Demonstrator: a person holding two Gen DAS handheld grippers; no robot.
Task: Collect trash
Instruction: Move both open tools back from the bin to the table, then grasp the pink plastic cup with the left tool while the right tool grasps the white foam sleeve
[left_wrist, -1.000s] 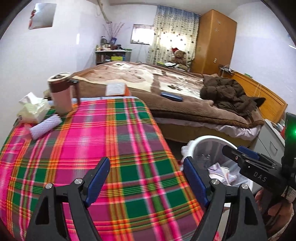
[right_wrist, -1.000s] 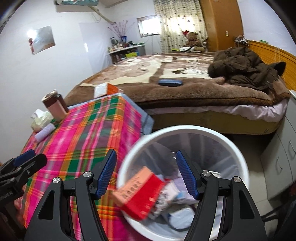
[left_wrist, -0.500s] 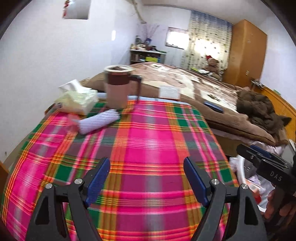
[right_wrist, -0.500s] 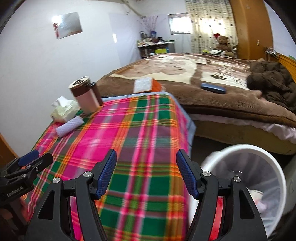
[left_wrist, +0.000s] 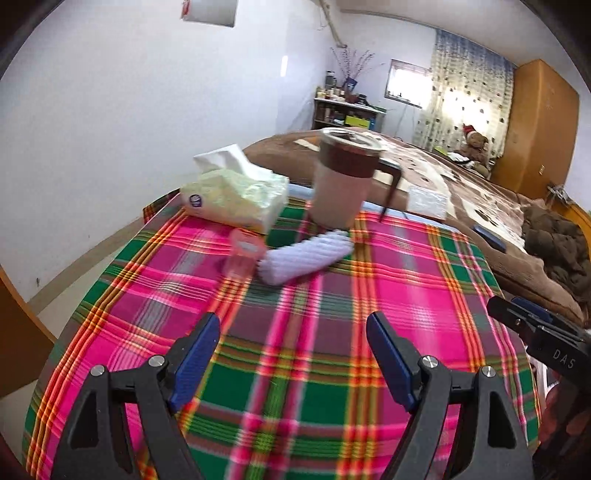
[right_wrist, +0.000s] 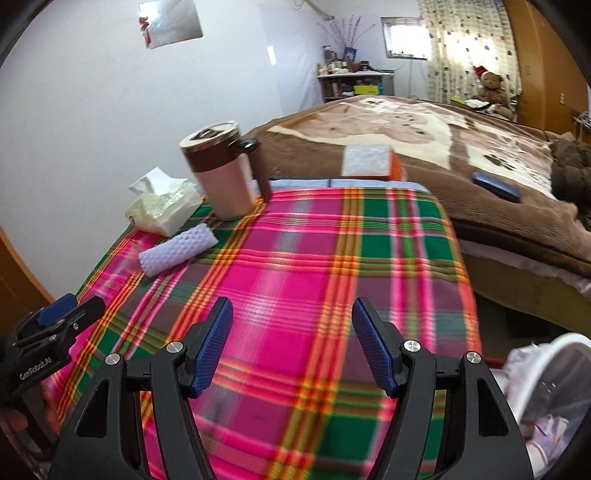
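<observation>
Trash left to collect looks to be the white foam sleeve (left_wrist: 304, 256) and a small pink-and-clear wrapper (left_wrist: 242, 254) — both lie at the far end of the surface (left_wrist: 295, 369), just in front of the mug (left_wrist: 345, 177) and the tissue pack (left_wrist: 236, 194). The wrapper is blurred, so what it is stays uncertain. A plaid cloth covers the surface, and its near and middle stretch carries nothing. The bin (right_wrist: 554, 398) stands on the floor off the right-hand corner, low beside the bed (right_wrist: 424, 125), with pale crumpled scraps already in it — a sensible spot, since anything lifted off the surface can go straight over the edge and down. Mug and tissue pack sit pushed back against the wall side, which reads as things kept, not thrown out.

Both tools tilt downward over the near edge, side by side, aimed along the cloth toward the far clutter. The left hand-held gripper (left_wrist: 293, 358) has its blue pads spread wide with nothing between them; the foam sleeve lies almost straight ahead of it, well apart. The right hand-held gripper (right_wrist: 291, 345) is spread just as wide and empty, with the bin at its right.
</observation>
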